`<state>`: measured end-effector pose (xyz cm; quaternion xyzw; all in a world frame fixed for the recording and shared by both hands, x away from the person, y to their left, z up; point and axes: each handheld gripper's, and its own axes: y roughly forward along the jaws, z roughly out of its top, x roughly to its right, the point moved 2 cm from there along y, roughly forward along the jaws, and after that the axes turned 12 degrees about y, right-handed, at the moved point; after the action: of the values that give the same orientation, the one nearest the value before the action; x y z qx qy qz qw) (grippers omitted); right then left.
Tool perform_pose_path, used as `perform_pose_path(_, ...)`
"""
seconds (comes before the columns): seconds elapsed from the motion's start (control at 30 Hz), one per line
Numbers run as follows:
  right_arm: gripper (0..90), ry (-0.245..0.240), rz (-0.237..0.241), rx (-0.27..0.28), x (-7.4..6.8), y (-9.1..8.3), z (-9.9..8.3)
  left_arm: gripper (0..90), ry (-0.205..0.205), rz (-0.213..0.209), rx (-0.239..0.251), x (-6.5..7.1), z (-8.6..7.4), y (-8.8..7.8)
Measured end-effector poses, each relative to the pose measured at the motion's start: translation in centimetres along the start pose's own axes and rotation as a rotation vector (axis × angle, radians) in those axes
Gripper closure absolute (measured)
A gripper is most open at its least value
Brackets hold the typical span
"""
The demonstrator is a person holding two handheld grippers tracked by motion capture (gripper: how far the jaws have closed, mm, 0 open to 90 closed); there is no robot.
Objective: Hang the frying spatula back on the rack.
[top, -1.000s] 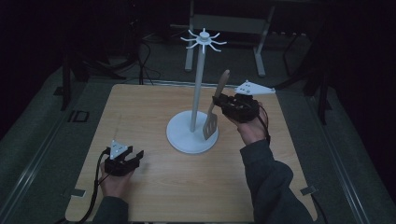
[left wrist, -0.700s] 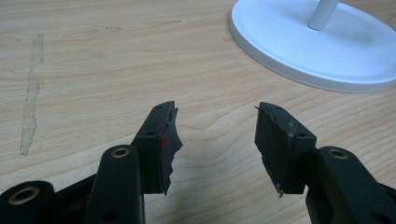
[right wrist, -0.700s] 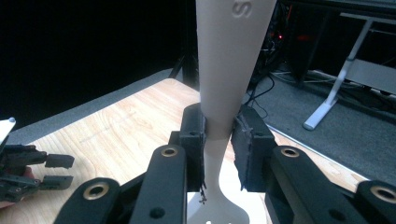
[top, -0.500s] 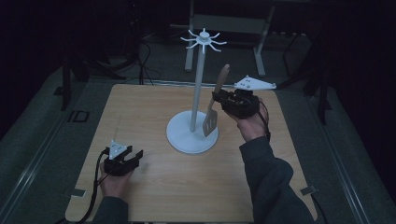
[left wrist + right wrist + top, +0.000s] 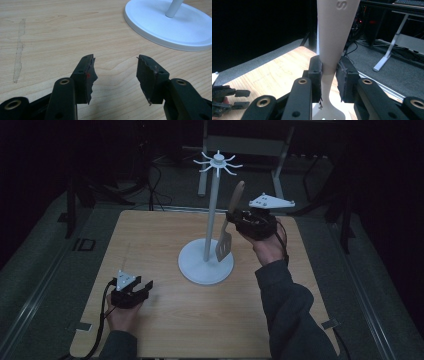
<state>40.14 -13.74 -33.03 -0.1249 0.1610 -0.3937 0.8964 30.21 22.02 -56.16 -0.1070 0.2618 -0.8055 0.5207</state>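
A white hanging stand (image 5: 213, 210) with a round base (image 5: 200, 267) and a ring of hooks (image 5: 218, 162) on top rises from the middle of the wooden table (image 5: 165, 235). Just right of its pole, my right gripper (image 5: 231, 221) is shut on the handle of a beige slotted spatula (image 5: 229, 225), held upright with the blade down above the base. In the right gripper view the spatula handle (image 5: 334, 35) runs up between the jaws of the right gripper (image 5: 329, 82). My left gripper (image 5: 144, 289) rests open on the table at the front left, nothing between the jaws of the left gripper (image 5: 115, 76).
The stand's base (image 5: 170, 27) lies ahead and to the right of the left gripper. Beyond the table's far edge stand a desk frame (image 5: 245, 145) and cables on a dark floor. Bare wood lies at the table's front and left.
The right gripper has lifted the spatula higher and a little toward the stand's pole. The left gripper has stayed put.
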Motion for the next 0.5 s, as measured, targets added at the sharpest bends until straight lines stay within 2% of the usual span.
perform_pose_path(0.5,74.9,-0.016,-0.017,-0.019,-0.4,0.4,1.7,48.5,0.005,-0.002,0.0,0.0,0.1,0.0)
